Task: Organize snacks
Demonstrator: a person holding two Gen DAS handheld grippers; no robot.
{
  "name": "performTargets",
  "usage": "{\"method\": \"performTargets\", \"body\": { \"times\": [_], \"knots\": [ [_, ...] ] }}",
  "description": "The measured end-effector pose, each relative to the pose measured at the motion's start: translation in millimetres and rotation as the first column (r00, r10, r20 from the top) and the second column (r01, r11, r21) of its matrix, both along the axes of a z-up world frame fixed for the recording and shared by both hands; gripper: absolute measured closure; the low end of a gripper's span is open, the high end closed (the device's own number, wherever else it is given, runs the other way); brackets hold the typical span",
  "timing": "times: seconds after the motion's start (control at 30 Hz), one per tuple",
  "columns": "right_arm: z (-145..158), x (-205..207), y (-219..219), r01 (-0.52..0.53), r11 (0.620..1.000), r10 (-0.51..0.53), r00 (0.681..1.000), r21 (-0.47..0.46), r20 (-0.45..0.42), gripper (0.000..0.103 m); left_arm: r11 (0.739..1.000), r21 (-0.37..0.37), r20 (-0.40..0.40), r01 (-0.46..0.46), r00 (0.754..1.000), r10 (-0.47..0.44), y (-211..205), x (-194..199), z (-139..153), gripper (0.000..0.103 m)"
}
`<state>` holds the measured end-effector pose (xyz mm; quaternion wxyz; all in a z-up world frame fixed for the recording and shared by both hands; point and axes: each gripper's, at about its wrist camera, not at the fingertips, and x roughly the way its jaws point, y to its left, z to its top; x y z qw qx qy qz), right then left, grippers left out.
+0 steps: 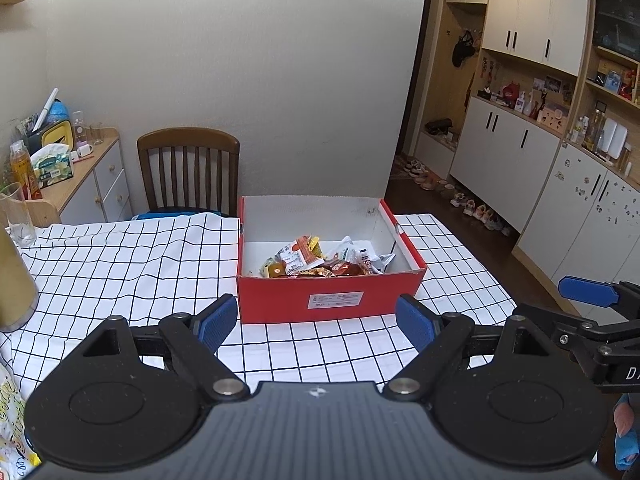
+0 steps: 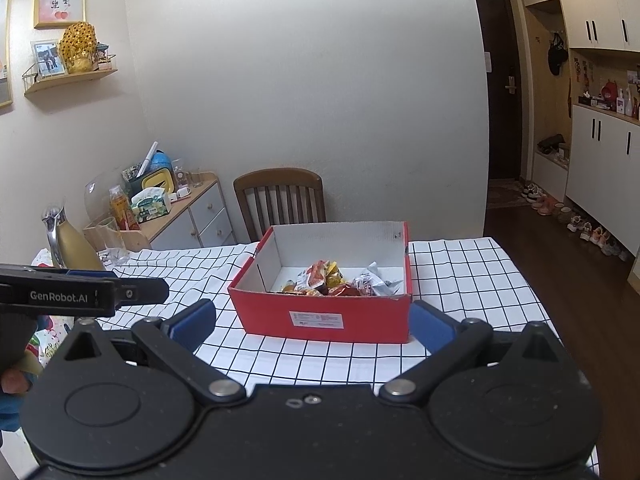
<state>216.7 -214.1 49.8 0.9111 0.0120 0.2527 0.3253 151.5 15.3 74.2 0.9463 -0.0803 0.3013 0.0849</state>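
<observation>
Nearest to us, our left gripper [image 1: 316, 326] hangs low over the checked tablecloth [image 1: 120, 256], its blue pads [image 1: 218, 322] spread wide with nothing between them. Our right gripper [image 2: 314, 324] sits the same way beside it, blue pads [image 2: 194, 322] well apart and empty; in the left wrist view one of its blue fingertips pokes in at the right edge.

Just beyond both sets of fingers stands the red box [image 1: 332, 300], open-topped, resting on the cloth toward the table's far right side. The snacks [image 1: 320, 262] lie in a loose heap on its white floor, crowded against the near wall: orange, yellow, brown and silver wrappers.

On our left, a gold jug [image 2: 74, 246] and an empty glass [image 2: 112, 240] stand on the table, well apart from the box.

Past the table, a wooden chair [image 1: 188, 168] is pushed in against the far edge, and a low sideboard [image 2: 192, 216] cluttered with bottles and a tissue pack stands by the wall. White cupboards [image 1: 516, 148] line the room's right side, with shoes [image 1: 472, 204] along the floor.
</observation>
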Motion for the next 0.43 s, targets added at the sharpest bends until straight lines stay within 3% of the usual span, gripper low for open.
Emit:
{"method": "performTargets", "body": {
  "times": [0.43],
  "knots": [
    [2,-15,-4,0.047,0.999,-0.047,0.999,-0.001,0.003,0.000,0.999,0.001,0.017,0.040,0.999,-0.040,0,-13,1,0.016]
  ]
}}
